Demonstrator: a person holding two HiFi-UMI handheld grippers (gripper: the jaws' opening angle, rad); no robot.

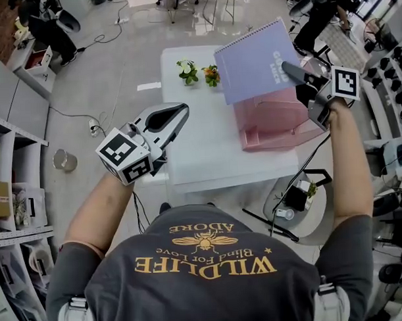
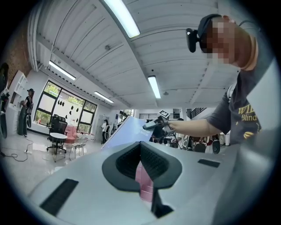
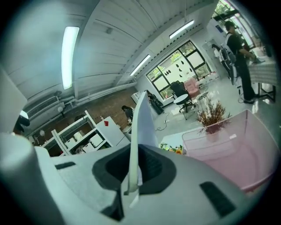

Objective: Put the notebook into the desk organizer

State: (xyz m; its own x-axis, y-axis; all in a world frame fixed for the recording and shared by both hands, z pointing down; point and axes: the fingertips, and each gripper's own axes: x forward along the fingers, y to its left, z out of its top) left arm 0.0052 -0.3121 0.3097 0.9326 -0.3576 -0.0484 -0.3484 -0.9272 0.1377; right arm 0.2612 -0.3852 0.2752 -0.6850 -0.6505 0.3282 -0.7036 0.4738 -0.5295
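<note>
The right tongs (image 1: 288, 68) clamp the notebook (image 1: 255, 59) over the desk organizer (image 1: 279, 124), ready to lower it; the left tongs (image 1: 181, 112) are together, empty.

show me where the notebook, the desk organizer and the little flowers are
notebook (image 1: 253, 59), head view, middle of its purple cover
desk organizer (image 1: 278, 117), head view, bare pink face just below the notebook
flowers (image 1: 187, 70), head view, the white bunch, left of the orange one
</note>
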